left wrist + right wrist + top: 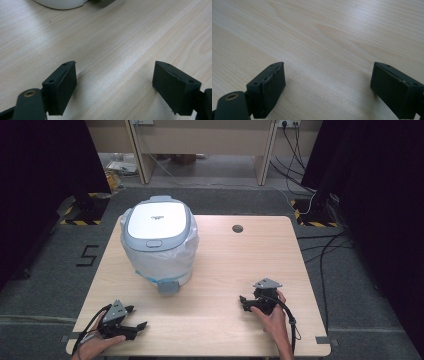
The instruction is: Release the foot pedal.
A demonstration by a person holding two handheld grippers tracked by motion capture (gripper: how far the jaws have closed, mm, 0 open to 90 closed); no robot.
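- The rice cooker stands at the counter's far left.
- Left claw, wide open and empty, rests nearer the cooker.
- Right claw, equally open and empty, lies farther right.

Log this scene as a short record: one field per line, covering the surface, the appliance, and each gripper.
surface: light wooden table, round cable hole near far edge
appliance: white and grey rice cooker, lid closed, on table's far left, clear plastic around its body
left gripper: open, holding nothing, near front left edge
right gripper: open, holding nothing, front right
contact: neither gripper touches the cooker
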